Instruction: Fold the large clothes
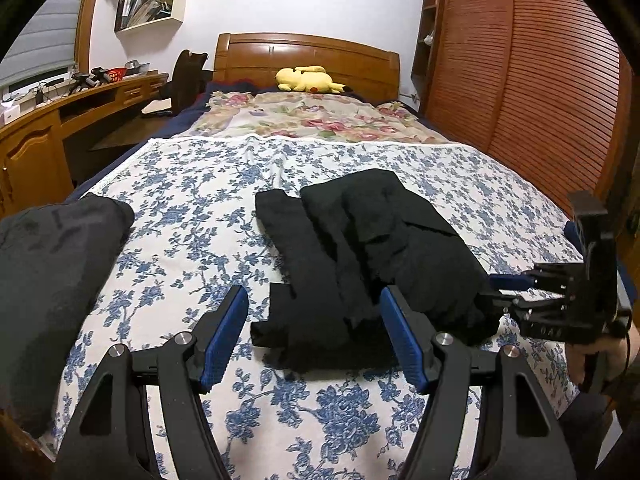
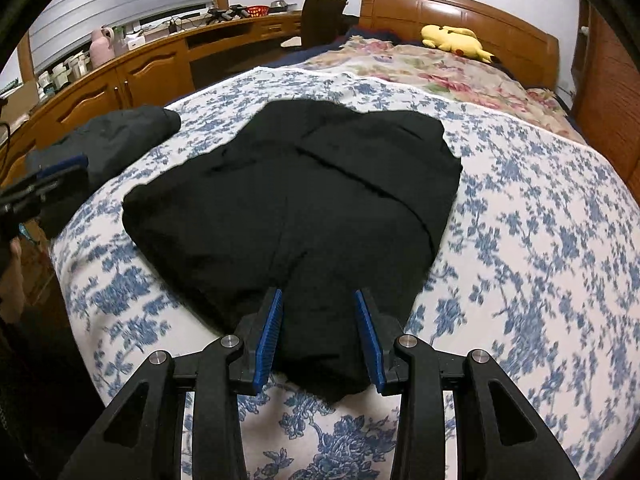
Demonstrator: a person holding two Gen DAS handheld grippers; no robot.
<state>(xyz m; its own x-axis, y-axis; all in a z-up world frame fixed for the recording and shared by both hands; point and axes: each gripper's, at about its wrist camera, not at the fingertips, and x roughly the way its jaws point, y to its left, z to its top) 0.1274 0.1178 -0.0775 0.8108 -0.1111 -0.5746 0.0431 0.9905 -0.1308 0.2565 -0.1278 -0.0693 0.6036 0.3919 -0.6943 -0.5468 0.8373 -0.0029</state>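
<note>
1. Left wrist view: the left gripper (image 1: 314, 314) hovers with jaws spread wide over the near edge of the black garment (image 1: 360, 256), which lies folded on the bed (image 1: 192, 208).
2. Right wrist view: the right gripper (image 2: 319, 322) has its jaws apart, straddling the garment's near end (image 2: 320, 368); a dark bundle (image 2: 116, 136) lies to the left.

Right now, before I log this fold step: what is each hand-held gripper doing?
Left hand-held gripper: open, holding nothing, near edge of the black garment between its fingers.
Right hand-held gripper: open, straddling the garment's near edge, not clamped.
</note>
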